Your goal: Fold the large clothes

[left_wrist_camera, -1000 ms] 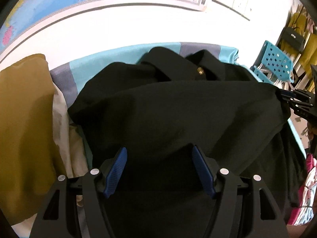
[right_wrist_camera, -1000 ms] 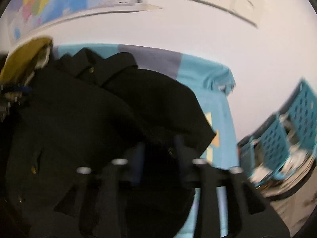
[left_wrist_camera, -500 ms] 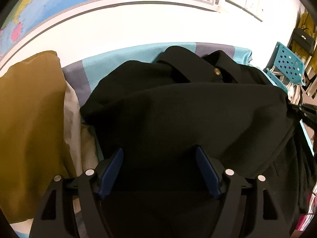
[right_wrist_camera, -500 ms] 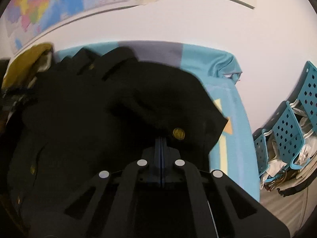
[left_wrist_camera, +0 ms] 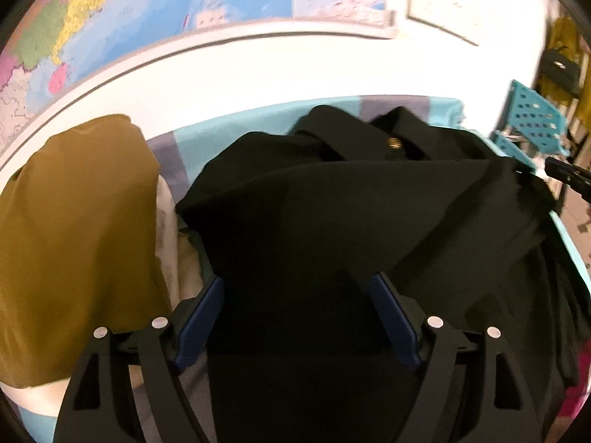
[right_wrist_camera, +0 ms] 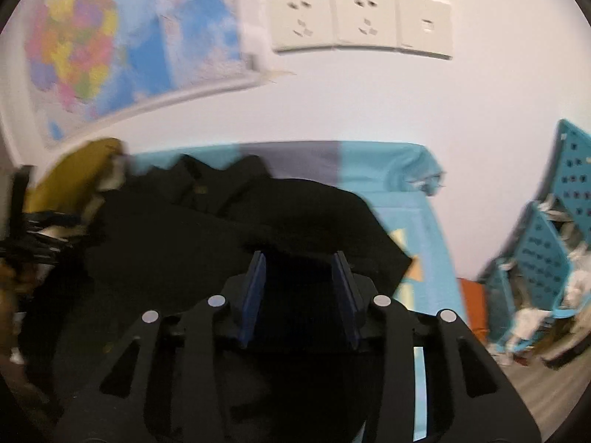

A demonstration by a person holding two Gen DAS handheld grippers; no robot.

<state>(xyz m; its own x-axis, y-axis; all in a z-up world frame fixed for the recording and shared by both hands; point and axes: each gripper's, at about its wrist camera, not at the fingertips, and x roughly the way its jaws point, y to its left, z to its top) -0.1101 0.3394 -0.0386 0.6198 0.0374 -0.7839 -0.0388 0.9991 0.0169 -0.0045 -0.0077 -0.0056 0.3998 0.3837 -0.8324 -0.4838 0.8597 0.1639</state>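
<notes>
Black, matte cloth: the large coat (left_wrist_camera: 332, 221) you are folding lies spread over the turquoise-and-grey sheet (left_wrist_camera: 229, 136) of the bed. Its lower part is doubled up over the body, giving a straight folded edge across the middle. Above that edge the collar shows, with one brass button (left_wrist_camera: 393, 143) beside it. In the right wrist view the same coat (right_wrist_camera: 229, 243) ends in a squared corner resting on the sheet (right_wrist_camera: 413, 214).

Your left gripper (left_wrist_camera: 297, 295) hovers over the folded part. Its blue pads (left_wrist_camera: 201, 317) stand far apart and are opening; cloth lies under the gap, but neither pad presses on it. Your right gripper (right_wrist_camera: 299, 273) is also opening. Its blue pads (right_wrist_camera: 255, 291) are parted with dark coat cloth seen between them, and whether they touch it you cannot tell.

Left of the coat lies a mustard-yellow garment (left_wrist_camera: 77, 240) with pale cloth (left_wrist_camera: 166, 232) beside it. A wall map (left_wrist_camera: 155, 18) hangs behind the bed, white sockets (right_wrist_camera: 358, 26) beside it. Turquoise perforated baskets (right_wrist_camera: 546, 258) stand to the right.
</notes>
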